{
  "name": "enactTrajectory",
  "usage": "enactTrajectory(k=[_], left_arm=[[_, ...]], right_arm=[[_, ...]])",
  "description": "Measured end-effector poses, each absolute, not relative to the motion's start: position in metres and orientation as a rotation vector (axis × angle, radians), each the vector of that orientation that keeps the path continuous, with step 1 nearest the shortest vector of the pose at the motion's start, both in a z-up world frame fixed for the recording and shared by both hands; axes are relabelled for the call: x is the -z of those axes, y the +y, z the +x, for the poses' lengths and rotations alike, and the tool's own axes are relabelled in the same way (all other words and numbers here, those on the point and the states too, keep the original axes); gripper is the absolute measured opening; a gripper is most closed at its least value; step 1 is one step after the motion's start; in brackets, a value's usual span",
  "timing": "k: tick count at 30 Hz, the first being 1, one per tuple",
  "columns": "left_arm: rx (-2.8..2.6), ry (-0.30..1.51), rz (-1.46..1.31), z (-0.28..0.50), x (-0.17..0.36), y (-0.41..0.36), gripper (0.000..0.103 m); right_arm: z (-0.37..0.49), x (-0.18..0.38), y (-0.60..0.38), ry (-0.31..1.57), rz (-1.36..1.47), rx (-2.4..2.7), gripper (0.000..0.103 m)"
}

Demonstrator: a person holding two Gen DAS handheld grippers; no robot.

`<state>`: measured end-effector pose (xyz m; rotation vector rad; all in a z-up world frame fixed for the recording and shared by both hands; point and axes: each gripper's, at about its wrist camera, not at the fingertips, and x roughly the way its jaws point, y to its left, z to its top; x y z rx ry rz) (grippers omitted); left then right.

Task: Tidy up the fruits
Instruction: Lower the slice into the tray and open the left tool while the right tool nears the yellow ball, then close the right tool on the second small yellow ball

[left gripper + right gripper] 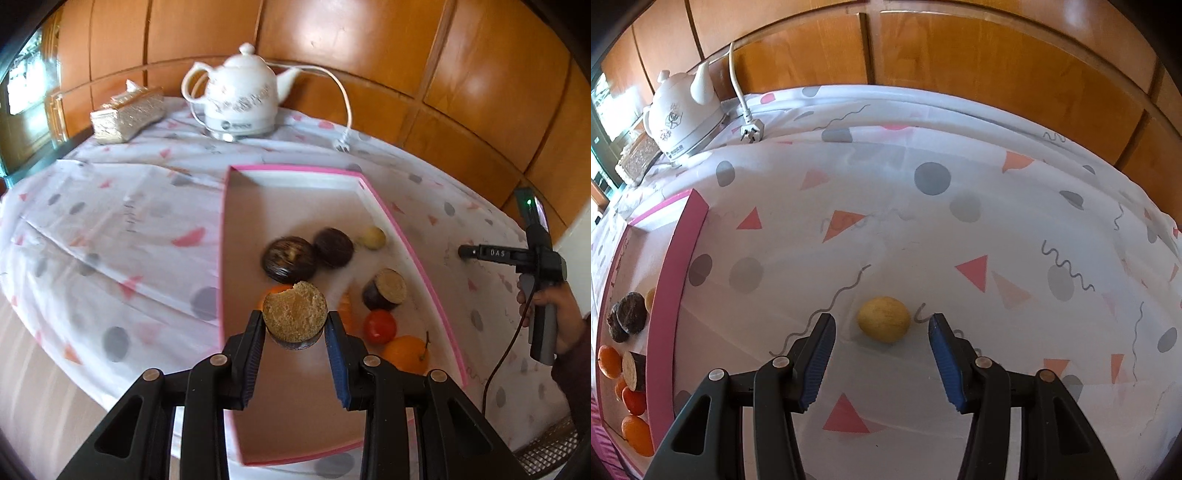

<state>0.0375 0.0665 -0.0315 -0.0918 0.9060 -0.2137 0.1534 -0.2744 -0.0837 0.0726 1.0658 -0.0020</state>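
Glossy orange wood-panel wall (pixel 960 55) behind, bright window (pixel 26 85) off left, tabletop under a white cloth (pixel 923 221) with dots and triangles.

Left gripper (pixel 295 325) clamped on a cut fruit piece (pixel 294 312), tan rough face up, dark rind below, held over the pink-rimmed box (pixel 413 254). In the box: two dark round fruits (pixel 290 258), a small yellow fruit (pixel 372 238), another cut dark piece (pixel 384 293), a tomato (pixel 379 326), an orange (pixel 406 352). Right gripper (pixel 466 252) over the patterned tablecloth (pixel 122 221), right of the box, in a hand (pixel 554 314). White electric kettle (pixel 240 98) and tissue box (pixel 127 114) at the far edge.
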Motion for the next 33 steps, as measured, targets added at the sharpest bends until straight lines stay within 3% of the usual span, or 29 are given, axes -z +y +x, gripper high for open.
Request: enactTrajectory(k=[2, 6, 17, 27, 33], left_arm=[[0.217, 0.91, -0.072, 0.039, 0.034, 0.061, 0.034], [0.197, 0.898, -0.071, 0.039, 0.032, 0.06, 0.05], [0.098, 0.877, -0.136, 0.035, 0.029, 0.085, 0.05], [0.005, 0.86, -0.177, 0.031, 0.026, 0.102, 0.064], [-0.053, 0.858, -0.209, 0.03, 0.026, 0.114, 0.066]], right_arm=[[0.15, 0.081, -0.278, 1.057, 0.085, 0.005, 0.053], [0.148, 0.077, -0.279, 1.05, 0.081, 0.007, 0.053], [0.146, 0.078, -0.277, 1.052, 0.095, 0.001, 0.053], [0.151, 0.079, -0.265, 1.053, 0.081, -0.021, 0.053], [0.154, 0.081, -0.266, 1.058, 0.06, 0.004, 0.053]])
